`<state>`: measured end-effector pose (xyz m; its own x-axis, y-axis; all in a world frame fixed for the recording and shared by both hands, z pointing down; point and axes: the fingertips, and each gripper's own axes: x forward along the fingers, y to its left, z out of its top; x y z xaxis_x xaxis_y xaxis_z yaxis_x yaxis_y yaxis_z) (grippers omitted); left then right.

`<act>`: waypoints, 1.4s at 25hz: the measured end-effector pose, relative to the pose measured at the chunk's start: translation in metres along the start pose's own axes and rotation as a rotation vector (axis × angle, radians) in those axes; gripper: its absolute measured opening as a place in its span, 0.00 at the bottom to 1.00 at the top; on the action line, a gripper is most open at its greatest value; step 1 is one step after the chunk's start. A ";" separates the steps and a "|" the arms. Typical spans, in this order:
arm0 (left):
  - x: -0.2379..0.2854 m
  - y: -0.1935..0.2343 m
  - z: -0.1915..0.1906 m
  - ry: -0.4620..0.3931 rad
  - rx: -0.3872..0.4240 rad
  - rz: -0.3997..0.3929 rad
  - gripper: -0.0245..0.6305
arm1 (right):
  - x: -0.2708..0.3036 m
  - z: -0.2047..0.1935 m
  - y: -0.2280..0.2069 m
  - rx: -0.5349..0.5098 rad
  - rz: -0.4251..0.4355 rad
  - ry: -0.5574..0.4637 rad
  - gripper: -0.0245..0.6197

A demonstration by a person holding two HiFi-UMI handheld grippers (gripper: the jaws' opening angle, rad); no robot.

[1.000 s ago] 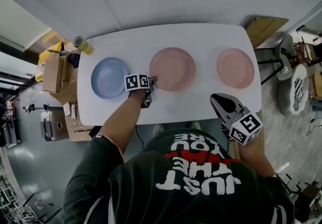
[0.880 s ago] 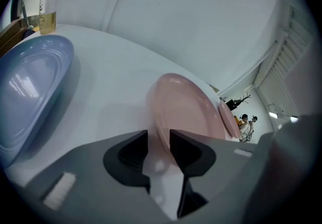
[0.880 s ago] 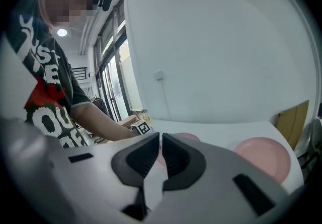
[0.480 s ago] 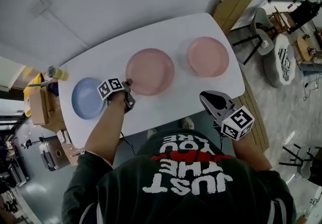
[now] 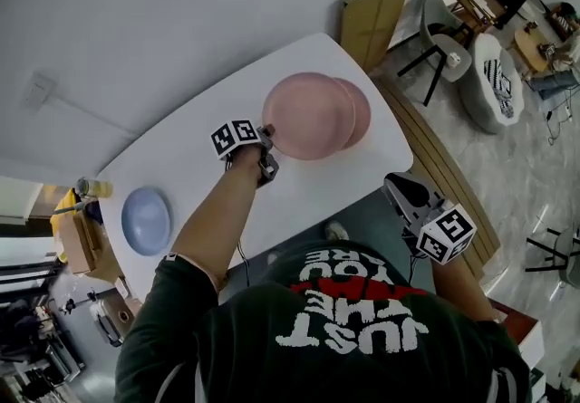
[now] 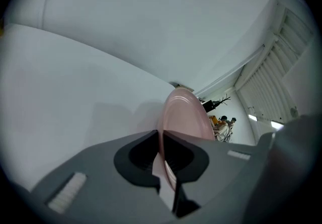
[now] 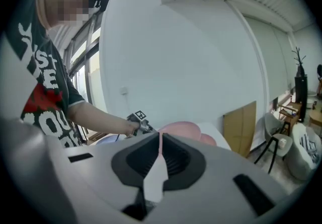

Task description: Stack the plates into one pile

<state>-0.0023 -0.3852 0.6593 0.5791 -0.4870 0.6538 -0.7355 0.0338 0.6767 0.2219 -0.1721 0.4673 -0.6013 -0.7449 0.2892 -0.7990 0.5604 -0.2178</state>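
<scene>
At the right end of the bench (image 5: 190, 161), grips the pink plate (image 5: 308, 116) by its left rim in the left gripper (image 5: 268, 133), fingers clamped on it. Holds it over the second pink plate (image 5: 362, 111), covering most of it. Has the right gripper (image 5: 397, 184) off the bench's near edge, fingers together, empty. Shows the blue plate (image 5: 147, 220) alone at the left end.

— Where are the plates on the counter (image 5: 304, 193)?
— The big pink plate (image 5: 308, 116) is at the counter's right end. The left tool (image 5: 268, 133) pinches its near rim, and it covers most of the smaller pink plate (image 5: 362, 111).
— And the blue plate (image 5: 146, 221)?
— It lies flat at the counter's left end, alone.
</scene>
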 end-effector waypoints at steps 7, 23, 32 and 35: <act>0.066 -0.023 -0.019 0.043 0.009 0.078 0.10 | -0.066 -0.021 -0.048 0.067 -0.119 0.007 0.05; 0.015 -0.071 -0.042 -0.036 0.274 -0.112 0.46 | -0.045 0.003 -0.093 0.022 0.053 -0.022 0.05; -0.126 -0.103 -0.101 -0.267 0.489 -0.408 0.05 | 0.012 0.021 -0.073 -0.041 0.163 0.025 0.05; -0.152 -0.094 -0.111 -0.320 0.421 -0.468 0.05 | 0.034 0.040 -0.052 -0.079 0.186 0.040 0.05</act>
<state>0.0176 -0.2174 0.5344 0.7833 -0.6031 0.1507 -0.5455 -0.5506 0.6319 0.2428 -0.2413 0.4508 -0.7368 -0.6119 0.2876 -0.6708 0.7149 -0.1973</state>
